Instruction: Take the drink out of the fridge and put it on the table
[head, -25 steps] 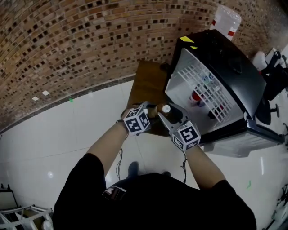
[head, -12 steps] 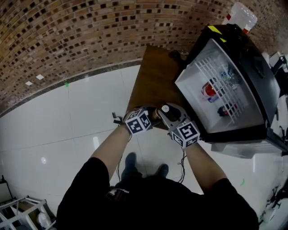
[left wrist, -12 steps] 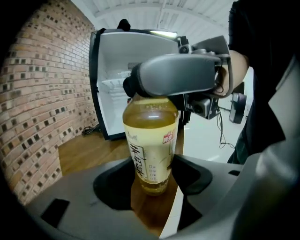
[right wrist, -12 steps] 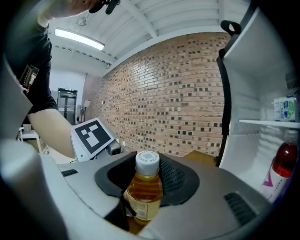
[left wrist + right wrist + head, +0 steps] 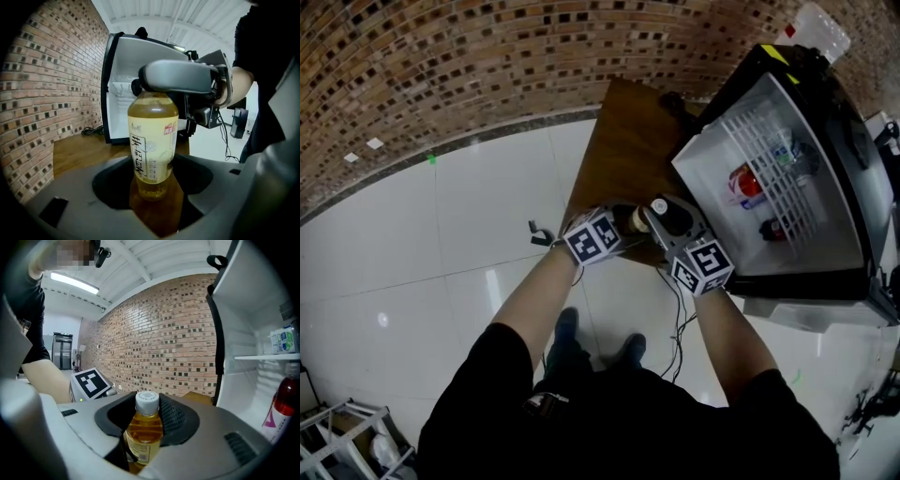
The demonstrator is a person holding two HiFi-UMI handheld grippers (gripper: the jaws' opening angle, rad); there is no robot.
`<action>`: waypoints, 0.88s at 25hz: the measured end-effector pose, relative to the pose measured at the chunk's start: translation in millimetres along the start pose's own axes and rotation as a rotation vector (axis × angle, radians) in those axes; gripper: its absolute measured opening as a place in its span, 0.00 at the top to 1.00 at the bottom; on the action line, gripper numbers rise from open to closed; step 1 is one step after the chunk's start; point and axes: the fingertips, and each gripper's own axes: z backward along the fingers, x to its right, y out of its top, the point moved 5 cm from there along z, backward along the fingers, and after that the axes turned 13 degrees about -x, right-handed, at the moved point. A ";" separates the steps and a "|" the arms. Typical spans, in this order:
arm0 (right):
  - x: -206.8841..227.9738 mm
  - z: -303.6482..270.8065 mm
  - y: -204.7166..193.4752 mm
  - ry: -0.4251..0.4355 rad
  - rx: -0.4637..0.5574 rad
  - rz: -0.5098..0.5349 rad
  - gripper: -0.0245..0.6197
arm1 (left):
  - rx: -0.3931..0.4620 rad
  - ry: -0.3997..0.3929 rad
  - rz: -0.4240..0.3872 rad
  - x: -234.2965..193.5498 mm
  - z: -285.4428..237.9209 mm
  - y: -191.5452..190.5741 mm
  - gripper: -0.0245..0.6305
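Note:
A bottle of yellow tea [image 5: 636, 221] with a white cap stands upright at the near end of the brown wooden table [image 5: 623, 150]. My left gripper [image 5: 625, 223] is around the lower body of the bottle [image 5: 152, 140]. Its jaws are opening, and dark gaps show on both sides. My right gripper [image 5: 662, 212] reaches in from the right and is shut on the bottle's neck just under the cap [image 5: 147, 401]. In the left gripper view, the right gripper [image 5: 178, 77] crosses the bottle's top.
The black fridge [image 5: 811, 112] stands open on the table's right. Its white interior holds a red-labelled bottle [image 5: 741, 180] and a carton [image 5: 283, 341] on a shelf. A brick wall [image 5: 487, 66] runs behind, and a cable [image 5: 91, 130] lies on the table by the wall. Pale tiled floor [image 5: 441, 244] lies on the left.
The head view has swung, so the fridge now sits further right and higher. Both grippers and the bottle stay together at the table's near end.

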 end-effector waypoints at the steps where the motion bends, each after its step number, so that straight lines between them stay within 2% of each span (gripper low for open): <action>1: -0.4 0.4 -0.8 -0.003 -0.001 0.001 0.72 | 0.015 0.004 0.000 0.3 0.1 -0.5 0.55; 7: -4.6 1.2 -1.6 -0.015 -0.010 0.011 0.71 | 0.084 0.056 0.019 3.8 0.2 -5.8 0.52; 11: -2.5 9.0 2.1 -0.017 0.010 -0.007 0.68 | 0.127 0.114 0.047 3.6 3.8 -5.3 0.40; 13: -1.5 16.0 5.2 -0.022 0.024 -0.016 0.64 | 0.135 0.131 0.054 5.2 7.5 -7.4 0.38; 16: -3.3 32.7 9.0 -0.028 0.038 -0.027 0.61 | 0.135 0.154 0.081 11.6 20.1 -18.6 0.38; 20: -13.0 71.3 7.1 -0.027 0.038 -0.032 0.61 | 0.159 0.186 0.163 33.3 58.7 -41.8 0.39; 22: -18.0 98.9 3.5 -0.014 0.028 -0.030 0.61 | 0.190 0.177 0.218 54.5 82.7 -49.2 0.47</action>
